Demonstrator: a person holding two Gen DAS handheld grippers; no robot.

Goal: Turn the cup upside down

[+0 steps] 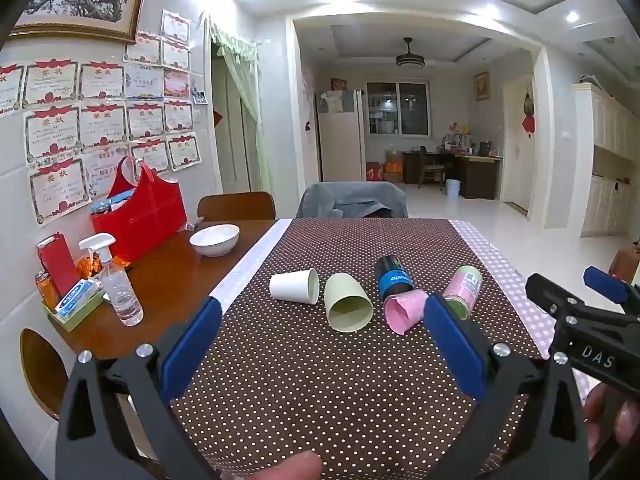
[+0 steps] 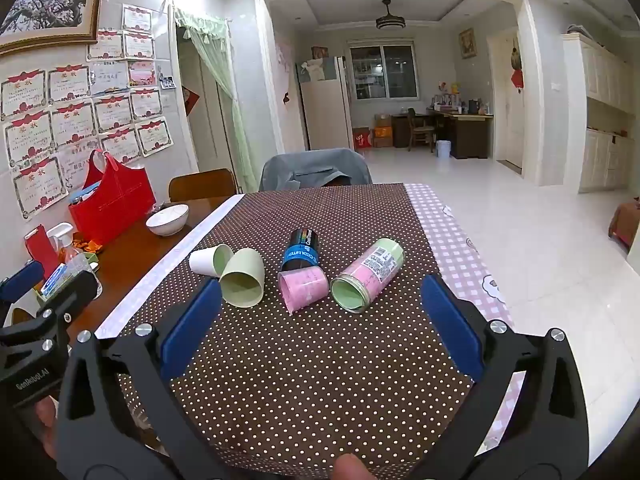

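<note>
Both hand-held grippers (image 1: 322, 320) (image 2: 320, 306) gape empty; five cups (image 2: 243, 280) lie toppled, bowl (image 1: 215, 239) apparently well aside.

Five cups are counted lying on their sides on the dotted cloth: one white paper cup (image 1: 294, 286), one pale green cup (image 1: 347, 304), one black cup with a blue band (image 1: 393, 277), one pink cup (image 1: 404, 310), and one pink-and-green labelled cup (image 1: 464, 289). The same five are seen from the right wrist camera, where the white cup (image 2: 210, 261) touches the green one (image 2: 244, 278). Two tools are counted, the left tool (image 1: 322, 326) and the right tool (image 2: 320, 312), each with two blue-padded fingers spread apart. On the wooden surface (image 1: 176, 264), one white bowl (image 1: 214, 239), one red bag (image 1: 140, 220) and one spray bottle (image 1: 116, 280) are counted.
</note>
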